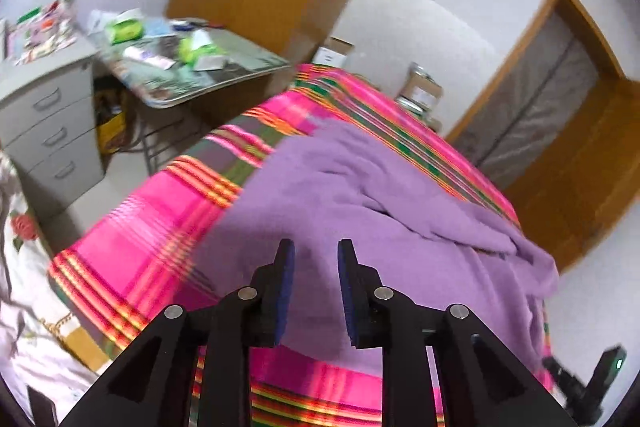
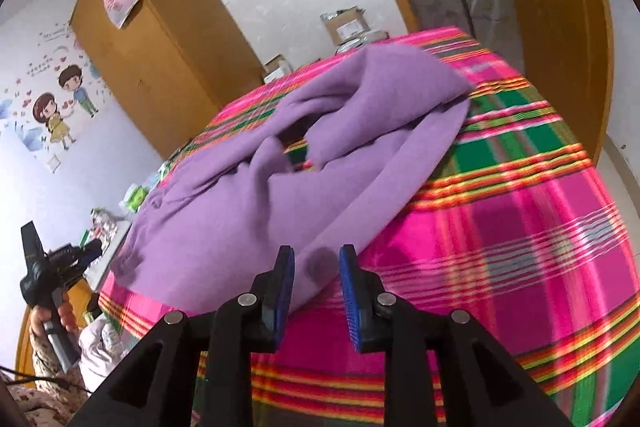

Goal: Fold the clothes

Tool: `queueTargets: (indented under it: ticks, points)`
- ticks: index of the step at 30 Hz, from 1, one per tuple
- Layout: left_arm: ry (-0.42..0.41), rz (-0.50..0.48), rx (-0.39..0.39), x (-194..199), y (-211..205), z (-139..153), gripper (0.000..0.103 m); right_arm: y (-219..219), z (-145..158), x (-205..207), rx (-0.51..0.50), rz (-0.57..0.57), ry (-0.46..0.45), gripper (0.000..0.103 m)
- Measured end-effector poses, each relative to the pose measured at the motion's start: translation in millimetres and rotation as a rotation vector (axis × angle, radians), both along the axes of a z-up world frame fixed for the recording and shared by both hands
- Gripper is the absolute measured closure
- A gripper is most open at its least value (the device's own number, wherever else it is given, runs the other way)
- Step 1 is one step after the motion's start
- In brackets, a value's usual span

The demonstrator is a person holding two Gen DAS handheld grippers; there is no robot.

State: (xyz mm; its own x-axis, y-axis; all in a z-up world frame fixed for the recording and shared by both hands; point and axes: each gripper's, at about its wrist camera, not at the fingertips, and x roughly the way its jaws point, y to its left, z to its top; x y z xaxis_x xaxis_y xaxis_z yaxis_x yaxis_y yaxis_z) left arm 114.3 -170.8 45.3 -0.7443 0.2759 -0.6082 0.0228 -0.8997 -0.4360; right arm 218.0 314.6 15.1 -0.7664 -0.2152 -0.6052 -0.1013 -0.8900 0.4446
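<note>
A purple fleece garment [image 1: 360,211] lies rumpled on a table covered by a pink plaid cloth [image 1: 148,239]. My left gripper [image 1: 316,251] hovers open over the garment's near edge, nothing between its blue pads. In the right wrist view the same purple garment [image 2: 248,195] spreads across the plaid cloth [image 2: 520,227], one sleeve running toward me. My right gripper [image 2: 317,255] is open just above that sleeve's near end, holding nothing. The left gripper's body [image 2: 44,267] shows at far left, held by a hand [image 2: 60,319]. The right gripper's body [image 1: 592,387] appears at bottom right of the left wrist view.
A grey drawer cabinet [image 1: 52,131] and a cluttered side table [image 1: 192,67] stand left of the plaid table. A wooden wardrobe [image 2: 160,43] is behind, a wooden door [image 1: 568,131] to the right. Cardboard boxes [image 2: 348,23] sit past the far edge. Floral bedding [image 1: 24,267] lies at left.
</note>
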Motion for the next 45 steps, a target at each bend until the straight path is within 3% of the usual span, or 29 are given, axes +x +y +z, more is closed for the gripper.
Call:
queueTargets:
  ticks: [4,11,18,22,26,32,38,45]
  points:
    - [0.017,-0.136,-0.035,0.9,42.7,4.3,0.071,27.2,-1.8,-8.9,0.002,-0.083,-0.011,0.078]
    - [0.008,-0.395,-0.067,-6.5,130.6,8.3,0.07,68.0,-4.0,-30.1,-0.04,-0.136,-0.035,0.075]
    - [0.055,-0.616,-0.179,-24.1,226.6,27.4,0.066,83.0,-3.1,-49.9,-0.024,-0.156,-0.032,0.064]
    - [0.063,-0.737,-0.201,-37.5,275.0,30.4,0.064,92.4,-3.3,-61.1,-0.007,-0.168,-0.034,0.061]
    - [0.03,-0.8,-0.23,-54.7,317.4,26.7,0.064,98.1,-10.2,-76.5,-0.032,-0.147,-0.061,0.061]
    - [0.061,-0.897,-0.327,-65.4,368.5,21.8,0.064,107.1,-8.6,-91.6,-0.013,-0.153,-0.043,0.06]
    - [0.075,-0.921,-0.472,-75.1,400.4,4.3,0.064,94.5,5.5,-105.2,0.194,-0.08,0.0,0.059]
    - [0.039,-0.938,-0.473,-87.3,409.0,-10.4,0.064,70.6,16.5,-120.8,0.456,0.046,0.029,0.06]
